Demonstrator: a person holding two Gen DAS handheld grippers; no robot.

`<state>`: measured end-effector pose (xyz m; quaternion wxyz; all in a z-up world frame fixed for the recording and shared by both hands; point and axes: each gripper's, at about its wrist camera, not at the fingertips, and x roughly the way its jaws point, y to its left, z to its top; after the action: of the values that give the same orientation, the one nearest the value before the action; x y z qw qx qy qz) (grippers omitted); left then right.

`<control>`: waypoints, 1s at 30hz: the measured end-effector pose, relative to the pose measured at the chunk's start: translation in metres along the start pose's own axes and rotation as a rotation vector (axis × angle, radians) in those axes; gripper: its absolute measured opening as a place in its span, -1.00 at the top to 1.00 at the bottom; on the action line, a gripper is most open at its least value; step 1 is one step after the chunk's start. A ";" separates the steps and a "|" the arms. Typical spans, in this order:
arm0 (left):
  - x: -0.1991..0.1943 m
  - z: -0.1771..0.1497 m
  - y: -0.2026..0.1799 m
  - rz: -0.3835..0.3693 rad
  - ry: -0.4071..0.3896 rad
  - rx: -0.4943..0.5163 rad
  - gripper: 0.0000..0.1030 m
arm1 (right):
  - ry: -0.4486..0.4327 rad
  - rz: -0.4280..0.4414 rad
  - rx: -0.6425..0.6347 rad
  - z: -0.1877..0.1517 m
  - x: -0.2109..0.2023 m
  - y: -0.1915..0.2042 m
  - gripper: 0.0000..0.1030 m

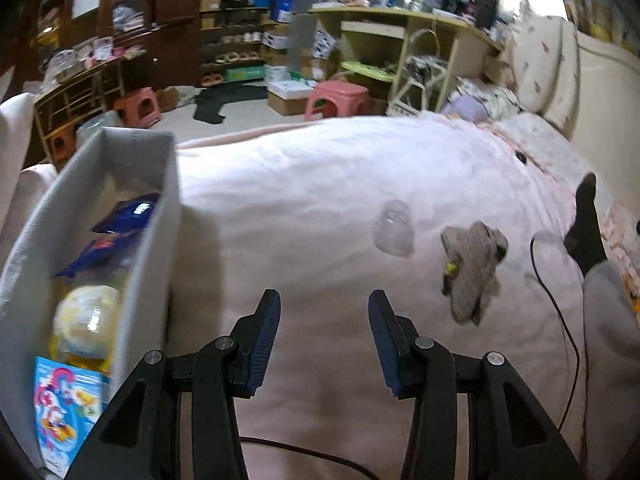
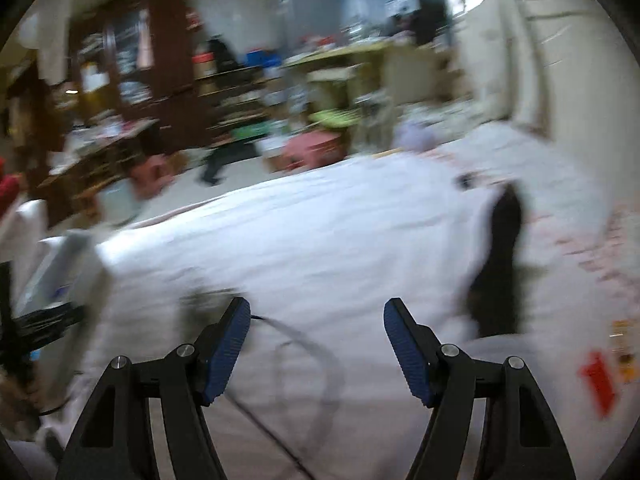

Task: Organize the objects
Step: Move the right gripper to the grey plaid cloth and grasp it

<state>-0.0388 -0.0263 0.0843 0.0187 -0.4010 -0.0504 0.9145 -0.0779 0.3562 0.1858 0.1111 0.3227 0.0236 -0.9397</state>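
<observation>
Grey sock lies right of the empty left hand-held gripper.

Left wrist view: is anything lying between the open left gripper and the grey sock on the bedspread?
Nothing visible does. The left gripper is empty, and only bare bedspread separates it from the grey sock. The clear plastic cup lies beside the sock, off that line.
</observation>
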 end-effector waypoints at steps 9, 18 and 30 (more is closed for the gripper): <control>0.027 -0.025 -0.031 -0.067 0.030 0.021 0.12 | 0.132 0.301 0.046 -0.032 0.053 0.077 -0.34; 0.053 -0.063 -0.029 0.001 0.075 0.045 0.10 | 0.108 0.369 -0.040 -0.058 0.080 0.138 -0.34; 0.052 -0.073 -0.034 -0.049 0.061 0.088 -0.47 | 0.078 0.184 0.058 -0.037 0.145 0.145 -0.34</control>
<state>-0.0212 0.0167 0.0008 0.0602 -0.4260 -0.0193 0.9025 -0.1343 0.1915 0.0720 0.1866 0.3631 -0.0292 -0.9124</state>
